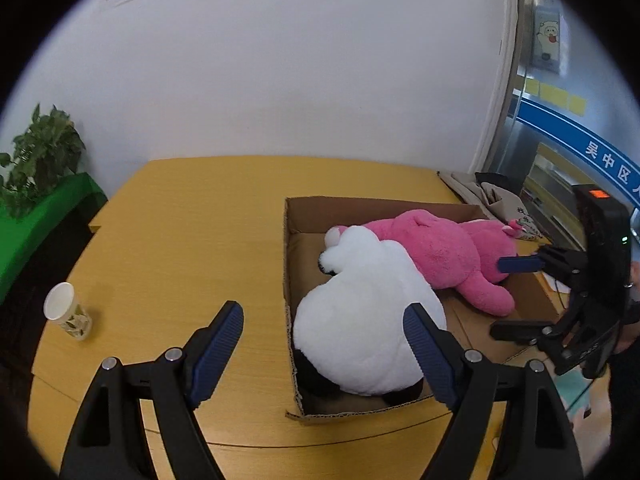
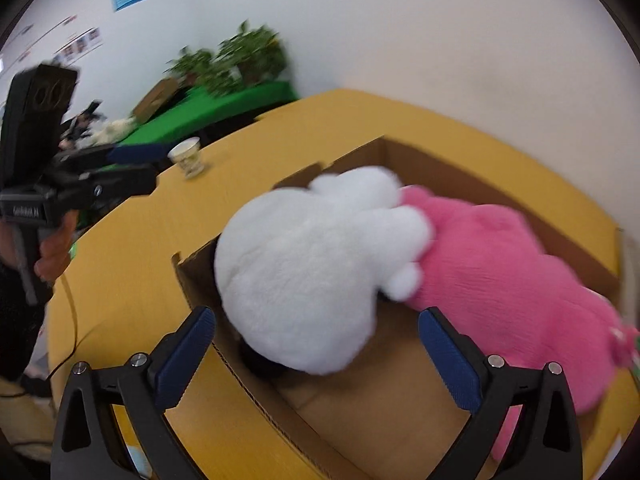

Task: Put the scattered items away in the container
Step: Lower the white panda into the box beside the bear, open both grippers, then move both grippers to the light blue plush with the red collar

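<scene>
- container: shallow brown cardboard box (image 1: 289,264), open top, sits on the yellow wooden table (image 1: 192,216).
- contents: round white plush toy w/ black parts (image 1: 360,320) at the box's near end, resting against the fluffy pink plush toy (image 1: 444,256) lying lengthwise behind it. both inside the walls; the white one bulges above the rim.
- left gripper (image 1: 324,344): jaws apart, nothing between the pads; hovers above table edge and box corner, not touching the toy.
- right gripper (image 2: 316,352): jaws spread wide, empty; above the box's near end, clear of both toys. view is motion-blurred.
- outstanding: white paper cup w/ green print (image 1: 66,316) stands upright on the table, well apart from the box, on the left gripper's side. judged the only loose item left in view; whether it counts as scatter can't be told.
- step in hand, judged: clear away from the box after placing.
- advice: lift straight up so pads don't snag plush pile. if cup is next, use left gripper, come in level, pinch mid-wall lightly — thin paper crushes, may tip. set it in the free floor beside white toy.
</scene>
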A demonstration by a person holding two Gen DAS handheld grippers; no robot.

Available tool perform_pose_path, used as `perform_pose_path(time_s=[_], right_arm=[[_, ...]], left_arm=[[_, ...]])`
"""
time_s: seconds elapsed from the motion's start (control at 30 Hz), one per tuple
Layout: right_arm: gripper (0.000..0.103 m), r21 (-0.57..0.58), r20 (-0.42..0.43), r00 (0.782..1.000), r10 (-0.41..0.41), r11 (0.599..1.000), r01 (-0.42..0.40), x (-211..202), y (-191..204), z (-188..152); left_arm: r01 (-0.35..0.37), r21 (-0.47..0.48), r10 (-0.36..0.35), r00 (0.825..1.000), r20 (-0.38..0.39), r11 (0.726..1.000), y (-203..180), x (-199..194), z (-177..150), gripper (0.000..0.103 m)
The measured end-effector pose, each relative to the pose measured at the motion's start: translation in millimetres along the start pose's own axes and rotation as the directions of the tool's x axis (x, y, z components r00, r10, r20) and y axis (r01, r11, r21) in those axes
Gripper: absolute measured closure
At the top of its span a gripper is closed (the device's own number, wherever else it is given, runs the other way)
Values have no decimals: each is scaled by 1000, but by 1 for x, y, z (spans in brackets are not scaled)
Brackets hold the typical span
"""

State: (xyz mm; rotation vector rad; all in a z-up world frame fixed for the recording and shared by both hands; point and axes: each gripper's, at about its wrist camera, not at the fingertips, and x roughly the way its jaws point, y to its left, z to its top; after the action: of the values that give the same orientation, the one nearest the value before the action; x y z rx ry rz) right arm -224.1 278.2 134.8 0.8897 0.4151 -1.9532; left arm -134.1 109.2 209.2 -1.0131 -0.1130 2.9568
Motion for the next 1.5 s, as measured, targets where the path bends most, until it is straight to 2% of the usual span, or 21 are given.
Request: perform_pose_path(time_s=[0.07, 0.13, 0.23, 0.3, 0.4, 0.57, 0.7, 0.87, 1.0, 1.23, 1.3, 1.37, 1.43, 1.5], right_arm=[[0, 49, 50, 994, -100, 994, 98, -39, -6, -9], [0, 93, 108, 974, -198, 978, 189, -81, -6, -19], [0, 144, 191, 929, -316, 946, 292, -140, 6, -28], [0, 163, 233, 902, -364, 929, 333, -179, 16, -36], [0, 181, 251, 880, -404, 912, 367, -212, 32, -45], [0, 195, 198, 873, -446, 890, 411, -211, 54, -62], [0, 222, 169, 878, -448, 885, 409, -198, 69, -75], [0, 228, 154, 878, -453, 881, 415, -194, 81, -91], [0, 238, 141, 877, -459, 876, 419, -200, 84, -107], [0, 260, 166, 877, -451, 878, 402, -229, 80, -142], [0, 244, 169, 892, -419, 895, 374, -239, 79, -156], [0, 194, 152, 918, -367, 922, 336, -240, 83, -167], [0, 123, 130, 949, -286, 955, 271, -236, 94, -180], [0, 86, 106, 978, -178, 982, 170, -227, 107, -193]], left_arm=[[-43, 0, 43, 999, 26, 999, -9, -17, -4, 20], [-59, -13, 59, 998, 29, 998, -18, -30, -8, 20], [-74, -8, 74, 997, 29, 997, -34, -53, -14, 20], [-56, -9, 56, 998, 36, 998, -45, -70, -16, 20], [-35, 2, 35, 999, 39, 999, -61, -87, -16, 20], [8, -13, -8, 1000, 7, 1000, -80, -102, -29, 20], [10, -21, -10, 999, -33, 1000, -94, -106, -48, 20], [33, -6, -33, 998, -48, 999, -113, -114, -68, 20], [81, 3, -80, 994, -72, 997, -125, -117, -82, 20], [104, 13, -101, 985, -143, 994, -129, -121, -115, 20], [111, 11, -108, 979, -175, 994, -125, -121, -127, 20], [119, 16, -113, 972, -207, 993, -121, -120, -139, 20], [133, 20, -125, 964, -237, 991, -118, -119, -150, 20], [169, 10, -160, 949, -271, 986, -115, -116, -161, 20]])
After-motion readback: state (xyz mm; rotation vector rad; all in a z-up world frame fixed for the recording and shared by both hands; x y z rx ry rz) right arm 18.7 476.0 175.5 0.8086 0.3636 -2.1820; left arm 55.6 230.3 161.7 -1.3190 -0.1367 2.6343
